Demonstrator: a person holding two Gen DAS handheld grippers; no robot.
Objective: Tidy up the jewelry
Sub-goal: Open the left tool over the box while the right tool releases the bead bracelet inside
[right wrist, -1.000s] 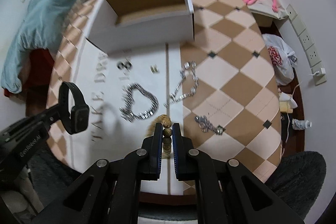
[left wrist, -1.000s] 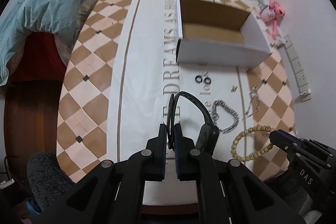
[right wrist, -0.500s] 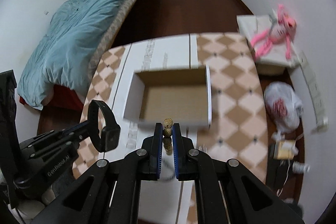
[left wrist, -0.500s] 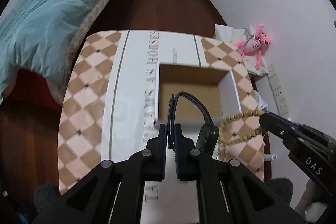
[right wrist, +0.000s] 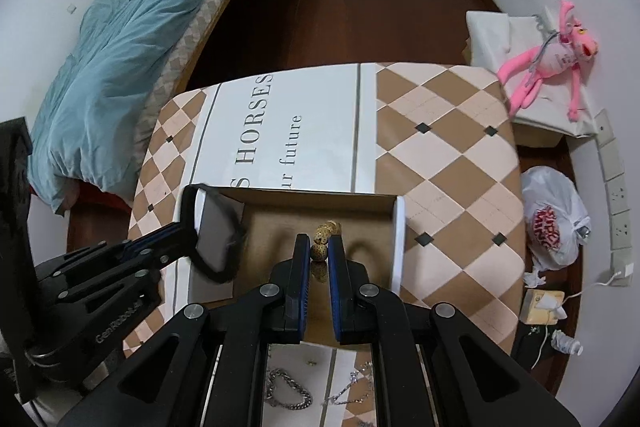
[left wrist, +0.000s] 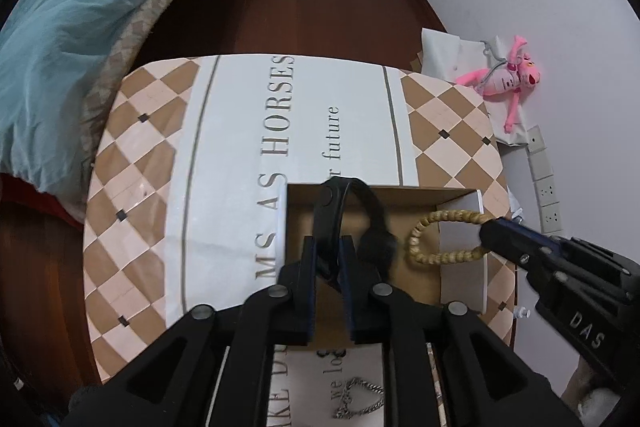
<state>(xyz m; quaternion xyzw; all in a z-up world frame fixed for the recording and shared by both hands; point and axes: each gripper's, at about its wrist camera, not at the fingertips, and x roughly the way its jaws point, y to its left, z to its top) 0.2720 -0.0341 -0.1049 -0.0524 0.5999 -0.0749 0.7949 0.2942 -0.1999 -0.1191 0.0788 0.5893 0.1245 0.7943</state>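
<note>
My left gripper point(left wrist: 328, 247) is shut on the strap of a black watch point(left wrist: 374, 241) and holds it over the open white cardboard box point(left wrist: 285, 223). My right gripper point(right wrist: 319, 245) is shut on a wooden bead bracelet point(right wrist: 326, 231), also above the box point(right wrist: 400, 239). In the left wrist view the bracelet point(left wrist: 440, 239) hangs as a loop from the right gripper point(left wrist: 490, 233). In the right wrist view the watch point(right wrist: 224, 239) hangs from the left gripper point(right wrist: 184, 225) over the box's left end.
Silver chains point(right wrist: 290, 393) lie on the table before the box, also in the left wrist view point(left wrist: 360, 401). The checkered tablecloth point(right wrist: 448, 155) covers the table. A bed with a blue duvet point(left wrist: 60, 27) stands left. A pink plush toy point(right wrist: 548, 63) lies right.
Both grippers have lifted their items off the table and carried them forward to above the box. The box is now right under the fingers.
</note>
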